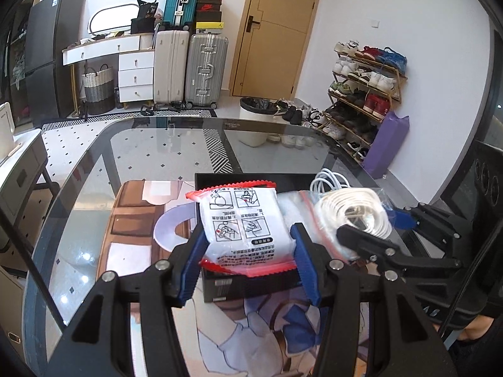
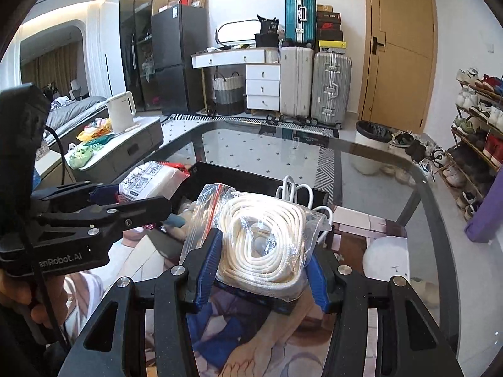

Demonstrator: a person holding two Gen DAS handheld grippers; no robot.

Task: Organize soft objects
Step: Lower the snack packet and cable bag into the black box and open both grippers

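Two blue-padded grippers, each clamped on one bag: left gripper (image 1: 250, 242) pinching one white printed pouch with red edges (image 1: 246, 220), right gripper (image 2: 262, 265) squeezing one zip bag of coiled white rope (image 2: 262, 245). Both above one black box (image 2: 220, 174), with one white cable (image 2: 295, 190) at 12 o'clock.

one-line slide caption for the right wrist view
Right gripper clamps a bagged coil of white rope over the black box.

I am holding a printed pouch (image 1: 248, 223) between my left fingers (image 1: 192, 260), over the box (image 1: 251, 286); a bagged rope coil (image 2: 267, 245) is sitting between my right fingers (image 2: 209, 270), right of it.
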